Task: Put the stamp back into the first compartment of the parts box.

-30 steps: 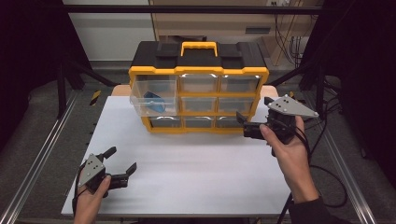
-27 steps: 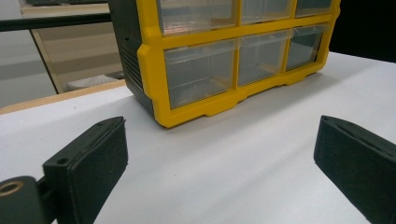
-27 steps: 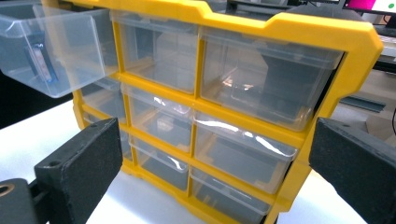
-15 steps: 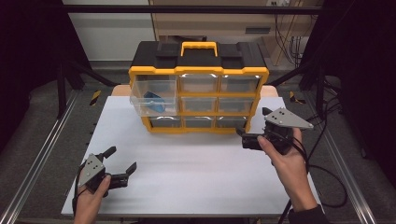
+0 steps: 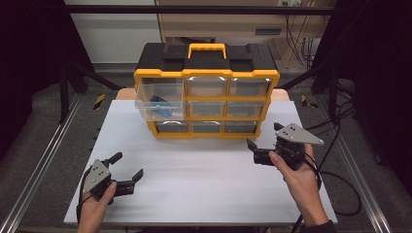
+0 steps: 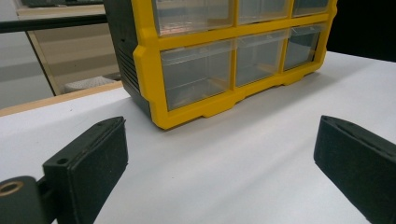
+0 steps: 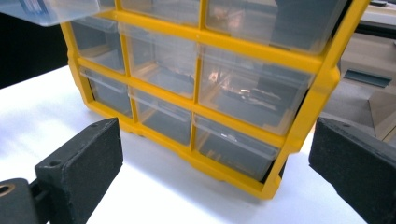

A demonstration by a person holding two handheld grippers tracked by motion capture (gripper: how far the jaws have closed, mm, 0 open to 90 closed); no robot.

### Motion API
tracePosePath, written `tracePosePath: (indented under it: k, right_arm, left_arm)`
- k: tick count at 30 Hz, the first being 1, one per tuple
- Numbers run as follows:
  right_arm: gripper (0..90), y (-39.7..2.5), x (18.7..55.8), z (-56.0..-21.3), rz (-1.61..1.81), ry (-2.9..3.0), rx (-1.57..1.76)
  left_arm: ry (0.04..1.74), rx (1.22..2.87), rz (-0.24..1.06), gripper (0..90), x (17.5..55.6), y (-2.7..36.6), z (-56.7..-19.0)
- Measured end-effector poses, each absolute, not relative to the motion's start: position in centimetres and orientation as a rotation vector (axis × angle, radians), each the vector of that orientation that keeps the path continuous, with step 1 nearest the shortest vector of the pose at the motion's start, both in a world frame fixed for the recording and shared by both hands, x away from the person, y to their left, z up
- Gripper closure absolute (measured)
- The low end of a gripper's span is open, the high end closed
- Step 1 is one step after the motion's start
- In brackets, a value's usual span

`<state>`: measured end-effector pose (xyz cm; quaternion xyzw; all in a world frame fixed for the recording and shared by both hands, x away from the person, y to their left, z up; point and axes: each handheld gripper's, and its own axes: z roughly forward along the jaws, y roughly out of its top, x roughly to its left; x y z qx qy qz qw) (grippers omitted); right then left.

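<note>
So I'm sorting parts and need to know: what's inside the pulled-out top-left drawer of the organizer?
The pulled-out drawer holds one blue item, seen through the clear plastic. Its shape and type are too blurred to tell, and the drawer's back end is hidden inside the organizer.

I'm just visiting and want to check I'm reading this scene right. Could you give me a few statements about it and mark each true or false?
1. The organizer has a yellow handle on top. True.
2. All its drawers are pushed in. False: the top-left drawer is pulled out.
3. That drawer holds something blue. True.
4. The left gripper is clamped on a drawer. False: it is open, over the bare sheet.
5. The right gripper is open, holding nothing. True.
</note>
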<state>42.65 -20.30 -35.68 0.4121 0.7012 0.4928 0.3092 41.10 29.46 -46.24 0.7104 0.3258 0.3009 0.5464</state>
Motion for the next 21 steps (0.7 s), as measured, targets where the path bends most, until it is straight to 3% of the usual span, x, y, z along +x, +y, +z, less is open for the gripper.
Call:
tracePosePath:
  k: [21]
  right_arm:
    - [7.8,-21.5,41.7,-39.2,1.327,1.845,1.141]
  left_arm:
    - [0.779,1.675,0.712,2.6,41.1,29.7,-46.2]
